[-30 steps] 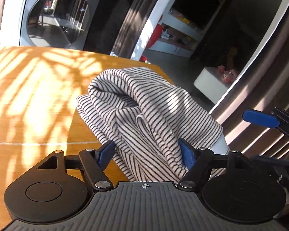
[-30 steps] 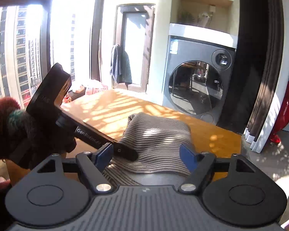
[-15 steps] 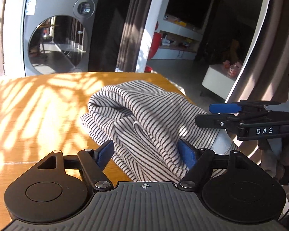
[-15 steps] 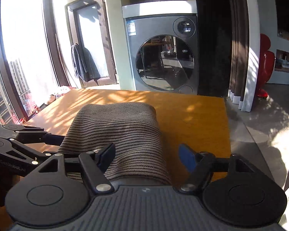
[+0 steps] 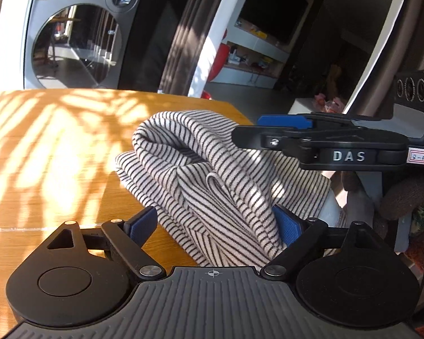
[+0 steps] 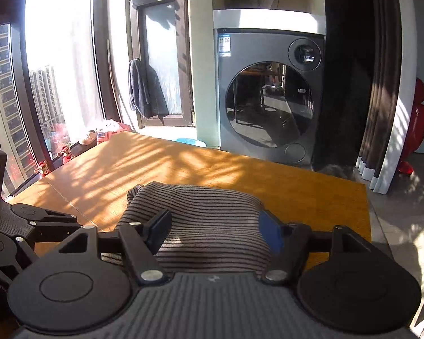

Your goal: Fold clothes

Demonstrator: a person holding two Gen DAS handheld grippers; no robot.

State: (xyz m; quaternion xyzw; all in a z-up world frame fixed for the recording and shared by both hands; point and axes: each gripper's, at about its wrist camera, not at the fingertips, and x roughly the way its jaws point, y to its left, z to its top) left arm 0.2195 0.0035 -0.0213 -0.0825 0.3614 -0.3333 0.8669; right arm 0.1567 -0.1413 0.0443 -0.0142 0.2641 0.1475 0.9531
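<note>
Both claws are seen spread wide, with nothing clamped. Between the blue pads of the left claw (image 5: 216,230) a bunched fold of the striped garment (image 5: 212,175) is framed; whether cloth is touched by the right pad cannot be told. The garment is heaped near the corner of the sunlit wooden desk (image 5: 42,147). Over its near edge the right claw (image 6: 216,230) is held, also visible from the side in the left wrist view. A washing machine (image 6: 271,96) is seen beyond the desk.
</note>
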